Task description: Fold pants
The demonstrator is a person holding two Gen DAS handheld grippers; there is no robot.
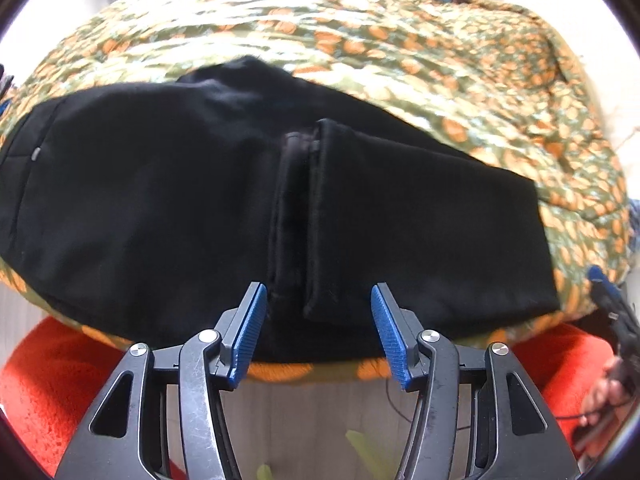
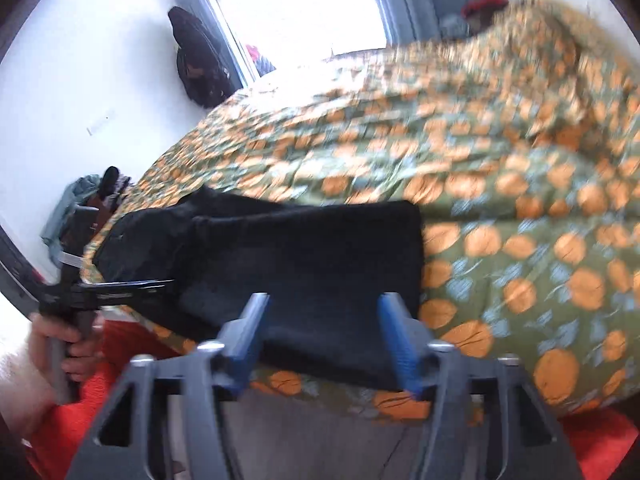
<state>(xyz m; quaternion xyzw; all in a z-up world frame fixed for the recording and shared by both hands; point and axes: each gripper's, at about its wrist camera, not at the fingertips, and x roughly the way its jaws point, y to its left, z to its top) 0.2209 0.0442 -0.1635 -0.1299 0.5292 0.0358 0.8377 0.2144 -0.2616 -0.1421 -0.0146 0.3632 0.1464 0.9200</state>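
Note:
Black pants (image 1: 168,200) lie folded across the near edge of a bed, the leg ends (image 1: 320,216) laid over the middle of the upper part. My left gripper (image 1: 318,300) hovers open above the near edge of the pants, nothing between its blue pads (image 1: 248,340). In the right wrist view the same pants (image 2: 304,264) lie ahead, blurred. My right gripper (image 2: 324,308) stands open over their folded right end, and nothing is pinched. The left gripper (image 2: 120,286) shows there at the left, held by a hand (image 2: 68,344).
The bed carries a green bedspread with orange flowers (image 1: 440,80) (image 2: 520,220). A red rug (image 1: 52,380) (image 2: 600,436) lies on the wooden floor (image 1: 312,420) below the bed edge. A bright window (image 2: 296,4) and dark hanging clothes (image 2: 200,60) stand beyond the bed. A hand (image 1: 604,392) appears at the right.

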